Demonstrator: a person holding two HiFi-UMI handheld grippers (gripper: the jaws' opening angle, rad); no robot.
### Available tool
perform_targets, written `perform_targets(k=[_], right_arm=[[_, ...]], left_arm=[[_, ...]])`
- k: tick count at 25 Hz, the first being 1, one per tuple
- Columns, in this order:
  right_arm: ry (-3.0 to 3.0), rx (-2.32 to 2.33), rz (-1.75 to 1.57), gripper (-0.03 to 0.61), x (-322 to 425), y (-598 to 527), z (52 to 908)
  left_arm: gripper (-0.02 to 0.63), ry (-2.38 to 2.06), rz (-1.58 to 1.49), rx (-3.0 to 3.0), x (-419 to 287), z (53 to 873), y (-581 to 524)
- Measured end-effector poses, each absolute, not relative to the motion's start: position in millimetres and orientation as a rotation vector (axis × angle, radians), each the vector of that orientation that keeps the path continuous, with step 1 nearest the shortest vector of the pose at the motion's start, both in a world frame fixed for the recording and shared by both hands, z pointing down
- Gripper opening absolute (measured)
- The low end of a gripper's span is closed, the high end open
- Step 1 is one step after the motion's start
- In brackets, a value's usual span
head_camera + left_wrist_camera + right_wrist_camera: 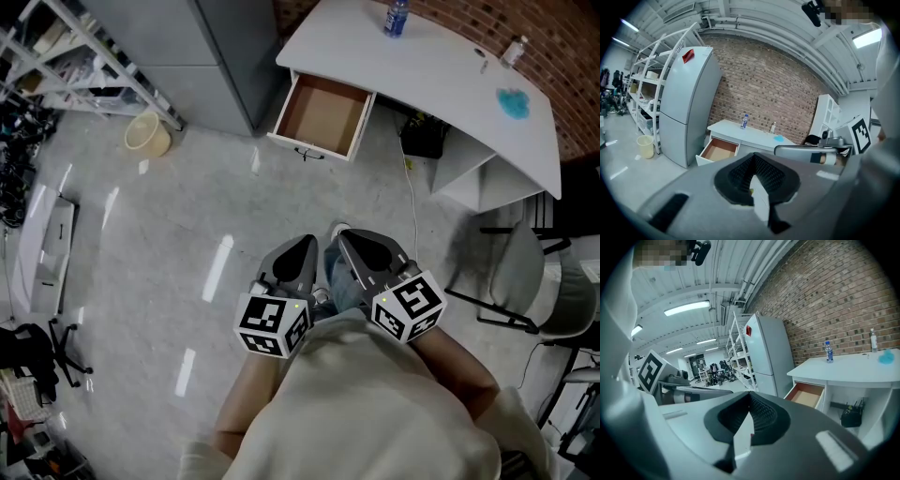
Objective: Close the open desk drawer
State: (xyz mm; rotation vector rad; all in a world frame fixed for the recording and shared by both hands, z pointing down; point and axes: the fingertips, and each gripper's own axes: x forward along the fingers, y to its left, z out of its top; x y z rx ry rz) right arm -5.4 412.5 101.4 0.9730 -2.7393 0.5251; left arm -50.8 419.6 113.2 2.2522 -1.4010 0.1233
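- A white bench with a curved front edge (441,75) stands against a red brick wall (572,56); its shallow white-fronted drawer with a brown wooden floor (323,117) is pulled well out at the bench's left end
- The drawer's front edge and small dark handle (309,154) face the room
- A tall grey fridge (202,56) stands just beside the drawer's left side
- To the drawer's right, a black bag (422,139) sits in the space under the bench, and a grey chair (525,272) stands further right, well apart from the drawer
- A wide stretch of glossy pale grey floor (178,253) lies between the drawer front and the tongs
- A round beige bucket (148,133) sits by a white metal shelving rack (84,52), well left of that stretch
- The left tongs (302,248) and right tongs (354,246) are held side by side close to the person's body, tips pointing towards the drawer and well apart from it
- Both pairs of jaws are pressed together with nothing between them
- In the left gripper view the drawer lies ahead, slightly left of the tips; in the right gripper view it lies ahead to their right
- A clear plastic water bottle with a blue label (397,17) stands on the bench top, above and behind the drawer
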Motion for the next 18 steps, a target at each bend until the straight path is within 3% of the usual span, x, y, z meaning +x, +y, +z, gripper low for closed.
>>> perform_targets(k=[18], right_arm=[[-2.751, 0.954, 0.552, 0.005, -44, 276, 104]], left_arm=[[0.003, -1.447, 0.135, 2.228, -86, 118, 295]])
